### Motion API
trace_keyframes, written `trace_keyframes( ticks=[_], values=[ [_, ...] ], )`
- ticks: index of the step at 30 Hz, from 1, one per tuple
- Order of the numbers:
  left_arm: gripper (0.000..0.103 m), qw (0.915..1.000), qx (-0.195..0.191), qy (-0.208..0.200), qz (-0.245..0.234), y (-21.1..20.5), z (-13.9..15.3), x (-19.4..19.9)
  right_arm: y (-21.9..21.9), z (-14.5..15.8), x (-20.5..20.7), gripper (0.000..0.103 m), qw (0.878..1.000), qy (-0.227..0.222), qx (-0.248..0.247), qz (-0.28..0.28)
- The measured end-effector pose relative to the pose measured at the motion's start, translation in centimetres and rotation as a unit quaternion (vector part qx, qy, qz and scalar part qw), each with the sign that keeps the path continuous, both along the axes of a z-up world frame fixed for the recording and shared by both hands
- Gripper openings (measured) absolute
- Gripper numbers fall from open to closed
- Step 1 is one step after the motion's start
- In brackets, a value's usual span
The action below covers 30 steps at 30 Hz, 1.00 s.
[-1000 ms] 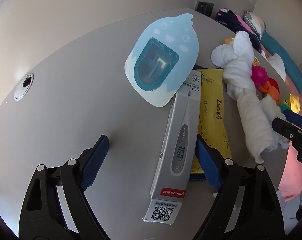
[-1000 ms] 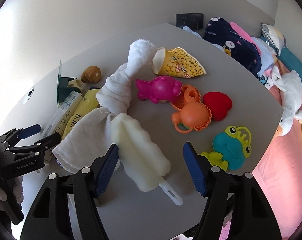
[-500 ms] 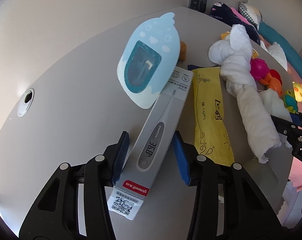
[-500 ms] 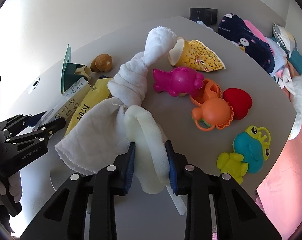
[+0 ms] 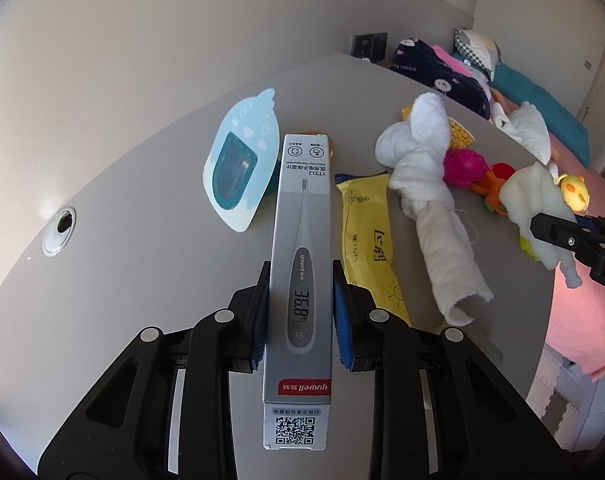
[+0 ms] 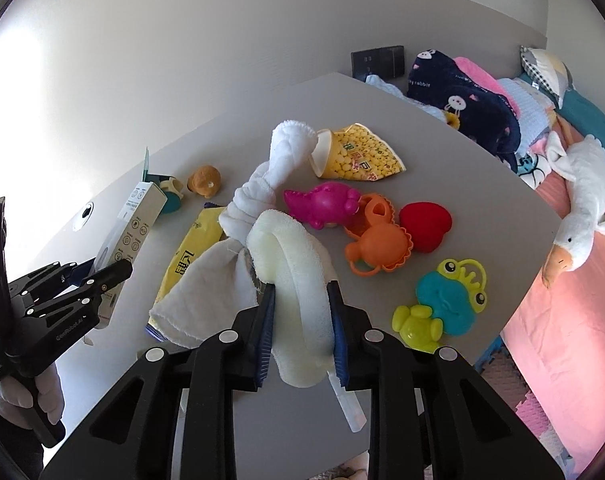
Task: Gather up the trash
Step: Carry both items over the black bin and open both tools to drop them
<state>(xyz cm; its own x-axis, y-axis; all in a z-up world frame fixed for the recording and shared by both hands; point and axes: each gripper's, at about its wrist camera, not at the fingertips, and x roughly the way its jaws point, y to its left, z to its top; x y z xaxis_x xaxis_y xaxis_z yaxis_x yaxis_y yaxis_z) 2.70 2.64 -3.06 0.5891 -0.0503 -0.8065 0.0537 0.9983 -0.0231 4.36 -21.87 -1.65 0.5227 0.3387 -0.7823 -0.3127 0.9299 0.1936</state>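
Within the last second both sets of jaws were closed, the left gripper (image 5: 301,312) on the thermometer box (image 5: 300,264) and the right gripper (image 6: 301,324) on the white sponge brush (image 6: 298,272), and both pieces were raised off the grey table (image 5: 134,208), ready for disposal.

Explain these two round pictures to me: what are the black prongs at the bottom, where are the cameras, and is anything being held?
No robot here: a person holds a two-finger gripper in each hand, each with a fisheye camera looking along its fingers. The left view shows the left gripper shut on a grey thermometer box. The right view shows the right gripper shut on a white sponge with a plastic handle. On the grey table lie a knotted towel, a yellow packet, a snack bag and plastic toys such as a frog.
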Motion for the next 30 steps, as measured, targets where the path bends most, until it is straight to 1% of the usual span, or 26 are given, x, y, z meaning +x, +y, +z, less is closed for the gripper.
trace_keyframes(
  ticks=[1, 8, 17, 23, 30],
  values=[
    [0.027, 1.0000, 0.001, -0.004, -0.003, 0.4, 0.6, -1.0, -0.4, 0.2, -0.2, 0.026, 1.000, -0.002, 0.002, -0.002],
    [0.027, 0.9992, -0.002, -0.025, -0.031, -1.8, 3.4, -2.5, -3.4, 1.6, -2.0, 0.027, 0.999, -0.018, 0.013, -0.027],
    [0.027, 0.9954, 0.002, -0.027, -0.092, -8.6, 4.7, -3.1, -9.3, 2.2, -4.5, 0.027, 0.996, -0.023, 0.023, -0.078],
    [0.027, 0.9890, -0.002, -0.025, -0.146, -13.7, 5.2, -3.2, -13.7, 2.1, -6.0, 0.028, 0.992, -0.023, 0.028, -0.121],
    [0.027, 0.9757, -0.005, -0.014, -0.219, -20.1, 4.7, -3.7, -18.9, 1.6, -7.8, 0.029, 0.983, -0.018, 0.032, -0.179]
  ],
)
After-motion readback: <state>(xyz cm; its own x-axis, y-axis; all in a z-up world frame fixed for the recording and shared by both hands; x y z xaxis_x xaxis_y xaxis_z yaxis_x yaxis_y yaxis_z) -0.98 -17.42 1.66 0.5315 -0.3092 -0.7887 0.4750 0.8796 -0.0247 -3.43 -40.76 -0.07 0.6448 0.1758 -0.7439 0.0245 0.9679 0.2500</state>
